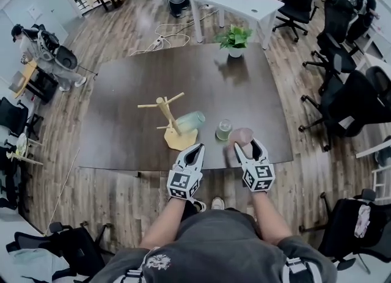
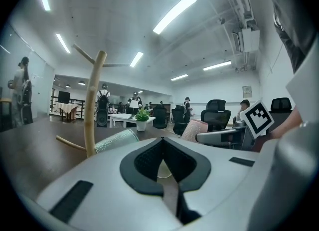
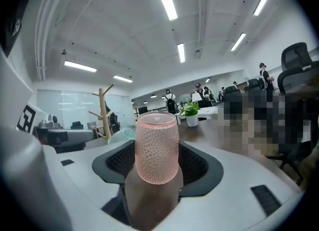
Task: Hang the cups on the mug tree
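Observation:
A wooden mug tree (image 1: 166, 115) stands on a yellow base left of the dark table's (image 1: 134, 86) middle; its trunk (image 2: 92, 105) rises at the left of the left gripper view. A pale green cup (image 1: 190, 121) leans sideways by the trunk; I cannot tell whether it hangs on a peg. A small clear cup (image 1: 224, 129) stands to its right. My right gripper (image 1: 245, 144) is shut on a pink dimpled cup (image 3: 157, 147), upright near the front edge. My left gripper (image 1: 197, 148) is shut with nothing in it, just in front of the tree base.
A potted plant (image 1: 235, 38) stands at the table's far edge. Beyond it is a white table (image 1: 235, 0), and black office chairs (image 1: 348, 92) line the right side. The table's front edge runs just under both grippers.

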A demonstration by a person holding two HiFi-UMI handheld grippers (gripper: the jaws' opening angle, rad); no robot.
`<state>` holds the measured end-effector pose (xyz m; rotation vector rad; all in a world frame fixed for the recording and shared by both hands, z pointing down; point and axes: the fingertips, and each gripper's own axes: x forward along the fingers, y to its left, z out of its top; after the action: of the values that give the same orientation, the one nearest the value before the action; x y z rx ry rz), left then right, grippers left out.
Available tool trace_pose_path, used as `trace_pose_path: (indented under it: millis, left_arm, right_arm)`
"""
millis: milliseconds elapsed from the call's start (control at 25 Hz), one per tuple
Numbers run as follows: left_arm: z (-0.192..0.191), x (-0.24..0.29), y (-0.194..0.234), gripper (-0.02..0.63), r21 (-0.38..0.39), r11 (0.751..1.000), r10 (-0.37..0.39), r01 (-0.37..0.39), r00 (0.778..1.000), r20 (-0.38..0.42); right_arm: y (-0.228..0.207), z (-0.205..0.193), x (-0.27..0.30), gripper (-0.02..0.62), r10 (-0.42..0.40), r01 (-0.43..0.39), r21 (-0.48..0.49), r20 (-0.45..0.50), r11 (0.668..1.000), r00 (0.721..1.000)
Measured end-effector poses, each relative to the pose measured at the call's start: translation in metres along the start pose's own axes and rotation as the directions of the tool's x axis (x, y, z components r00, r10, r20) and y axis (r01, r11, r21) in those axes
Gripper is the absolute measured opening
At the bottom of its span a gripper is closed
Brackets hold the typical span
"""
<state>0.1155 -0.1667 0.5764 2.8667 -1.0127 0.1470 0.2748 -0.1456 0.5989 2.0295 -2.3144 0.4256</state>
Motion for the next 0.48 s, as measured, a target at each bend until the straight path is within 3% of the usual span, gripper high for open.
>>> trace_pose_path:
  millis: [280, 480]
  left_arm:
    - [0.016, -0.034, 0.029, 0.008, 0.002, 0.996, 0.087, -0.087, 0.996, 0.034]
    - [0.033, -0.048, 0.048, 0.008, 0.015, 0.990, 0.138, -0.139, 0.988, 0.066]
  right_arm:
    - [0.051, 0.061, 0.014, 0.291, 0.145, -0.167, 0.168, 0.135, 0.972, 0.980]
    - [0.082, 0.099, 0.031, 0.291, 0.219, -0.260, 0.185, 0.214, 0.948, 0.952]
